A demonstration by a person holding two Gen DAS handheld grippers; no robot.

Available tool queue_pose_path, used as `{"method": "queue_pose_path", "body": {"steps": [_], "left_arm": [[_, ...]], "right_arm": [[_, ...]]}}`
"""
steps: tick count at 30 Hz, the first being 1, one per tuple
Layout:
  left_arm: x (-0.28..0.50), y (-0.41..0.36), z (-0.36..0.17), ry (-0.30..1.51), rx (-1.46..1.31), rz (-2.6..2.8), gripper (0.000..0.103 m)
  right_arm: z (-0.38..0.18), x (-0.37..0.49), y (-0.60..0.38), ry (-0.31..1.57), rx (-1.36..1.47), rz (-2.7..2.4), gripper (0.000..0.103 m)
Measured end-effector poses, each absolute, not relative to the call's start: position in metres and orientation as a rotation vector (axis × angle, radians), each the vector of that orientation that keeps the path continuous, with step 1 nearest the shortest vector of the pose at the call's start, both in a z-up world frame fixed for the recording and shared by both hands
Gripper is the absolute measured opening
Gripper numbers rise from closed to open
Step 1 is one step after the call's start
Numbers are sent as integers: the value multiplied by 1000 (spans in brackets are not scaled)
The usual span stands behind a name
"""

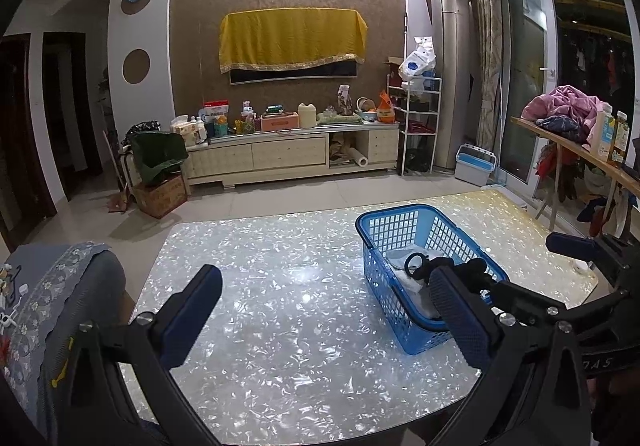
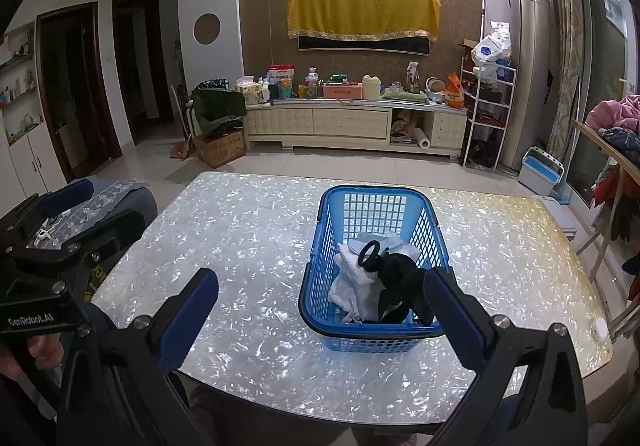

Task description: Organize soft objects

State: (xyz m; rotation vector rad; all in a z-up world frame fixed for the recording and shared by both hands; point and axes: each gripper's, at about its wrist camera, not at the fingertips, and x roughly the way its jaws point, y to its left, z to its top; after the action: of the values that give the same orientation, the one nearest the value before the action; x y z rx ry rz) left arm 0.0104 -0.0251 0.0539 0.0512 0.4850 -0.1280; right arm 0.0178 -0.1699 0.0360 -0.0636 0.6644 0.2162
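Observation:
A blue plastic basket [image 2: 326, 246] stands on the shiny mother-of-pearl table [image 2: 248, 238]. It holds a white cloth [image 2: 356, 278] and a black soft item [image 2: 400, 278] with a black ring [image 2: 369, 252]. The basket also shows in the left wrist view [image 1: 378, 274], right of centre. My left gripper [image 1: 324, 300] is open and empty above the table, left of the basket. My right gripper [image 2: 320, 304] is open and empty in front of the basket. In the left wrist view the right gripper's body [image 1: 592, 250] shows at the right edge.
A chair with a blue-grey floral cover [image 1: 60, 286] stands at the table's left. A wooden side table [image 1: 568, 141] at the right holds pink clothes [image 1: 564, 105] and bottles [image 1: 612, 133]. A TV cabinet [image 2: 352, 125] lines the far wall.

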Motion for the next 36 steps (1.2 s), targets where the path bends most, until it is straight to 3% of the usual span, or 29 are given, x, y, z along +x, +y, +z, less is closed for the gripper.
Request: {"method": "queue_pose_path", "body": {"steps": [36], "left_arm": [[2,-32,54,473,50,-109,103]], "right_arm": [[39,14,-170,652,-49,221,103]]}}
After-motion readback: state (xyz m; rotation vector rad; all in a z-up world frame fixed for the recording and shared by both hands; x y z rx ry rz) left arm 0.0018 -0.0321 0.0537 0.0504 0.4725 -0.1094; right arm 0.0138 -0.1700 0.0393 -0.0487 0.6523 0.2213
